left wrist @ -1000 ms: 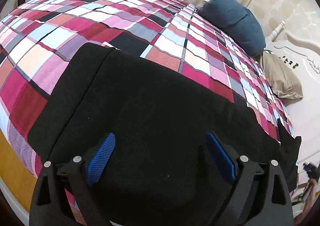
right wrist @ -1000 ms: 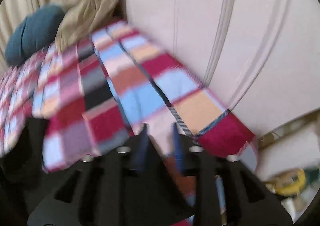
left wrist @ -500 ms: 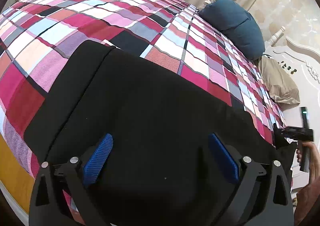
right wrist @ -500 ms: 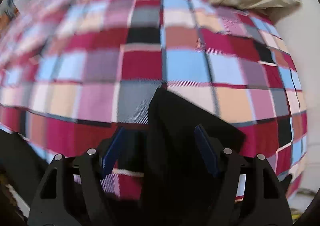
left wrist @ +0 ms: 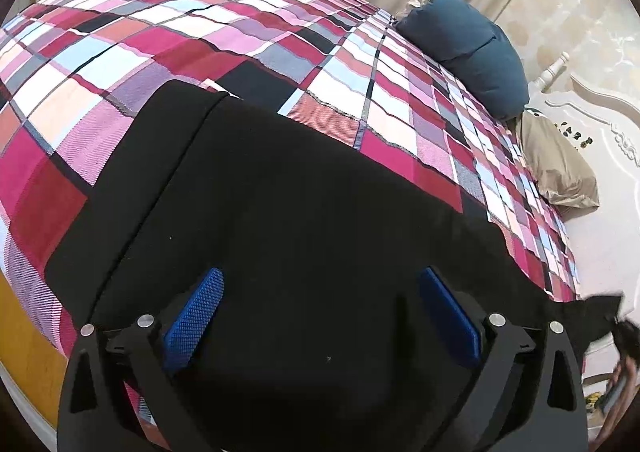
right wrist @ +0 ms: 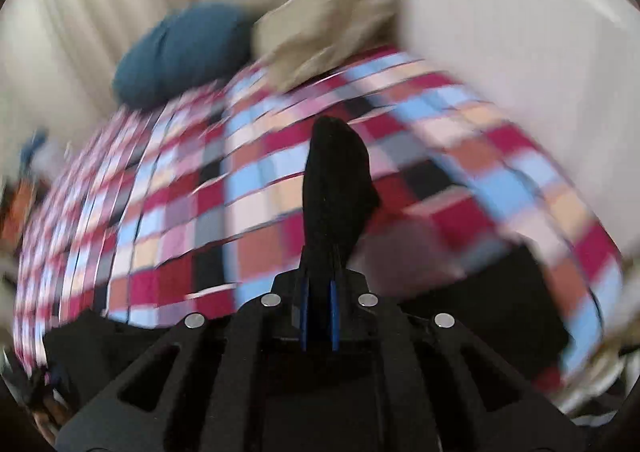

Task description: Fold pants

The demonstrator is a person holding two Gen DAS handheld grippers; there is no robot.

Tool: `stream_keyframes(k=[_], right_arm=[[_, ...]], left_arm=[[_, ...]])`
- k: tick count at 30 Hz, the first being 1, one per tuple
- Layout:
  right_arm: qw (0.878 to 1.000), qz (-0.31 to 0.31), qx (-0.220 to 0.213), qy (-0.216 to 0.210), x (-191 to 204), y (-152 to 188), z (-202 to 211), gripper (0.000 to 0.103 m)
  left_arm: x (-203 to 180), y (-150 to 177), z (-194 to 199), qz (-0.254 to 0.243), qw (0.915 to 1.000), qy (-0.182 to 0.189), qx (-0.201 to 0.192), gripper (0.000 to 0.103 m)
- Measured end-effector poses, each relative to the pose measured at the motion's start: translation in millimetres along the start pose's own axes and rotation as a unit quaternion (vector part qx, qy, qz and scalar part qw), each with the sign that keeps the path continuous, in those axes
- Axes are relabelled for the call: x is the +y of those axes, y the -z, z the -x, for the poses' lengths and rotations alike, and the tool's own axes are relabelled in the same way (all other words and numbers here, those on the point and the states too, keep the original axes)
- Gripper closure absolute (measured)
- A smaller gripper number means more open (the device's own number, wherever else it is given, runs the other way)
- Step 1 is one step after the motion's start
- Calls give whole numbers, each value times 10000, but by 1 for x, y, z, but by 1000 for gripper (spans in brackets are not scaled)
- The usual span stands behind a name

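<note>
Right gripper [right wrist: 319, 316] just clamped: half a second back its jaws straddled the hem end of the black fabric pants [left wrist: 304, 219], now they're pinched shut on that cloth, a dark fold sticking up centre frame. View is smeared, so it's swinging. Left gripper [left wrist: 320, 316] spread wide, holding nothing, hovering over the pants, which lie flat across the lower half of its frame on the pink-and-red checked bedspread [left wrist: 200, 31]. Looks like the end-over fold is starting; left side not yet engaged.
</note>
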State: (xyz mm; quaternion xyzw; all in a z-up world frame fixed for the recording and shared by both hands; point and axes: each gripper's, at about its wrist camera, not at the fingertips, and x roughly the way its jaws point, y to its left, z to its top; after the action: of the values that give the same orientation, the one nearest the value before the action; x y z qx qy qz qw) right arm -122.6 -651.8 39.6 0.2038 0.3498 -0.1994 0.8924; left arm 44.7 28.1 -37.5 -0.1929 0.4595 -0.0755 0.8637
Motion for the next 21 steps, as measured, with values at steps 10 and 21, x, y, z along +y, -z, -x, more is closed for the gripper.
stream_keyframes(k=[10, 21], right_arm=[[9675, -2408, 18, -769, -151, 91, -25, 97], [9485, -2965, -534, -977, -165, 100, -15, 98]], left_arm=[[-4, 1, -2, -91, 9998, -160, -1, 5], [-9, 4, 2, -234, 9994, -253, -90, 5]])
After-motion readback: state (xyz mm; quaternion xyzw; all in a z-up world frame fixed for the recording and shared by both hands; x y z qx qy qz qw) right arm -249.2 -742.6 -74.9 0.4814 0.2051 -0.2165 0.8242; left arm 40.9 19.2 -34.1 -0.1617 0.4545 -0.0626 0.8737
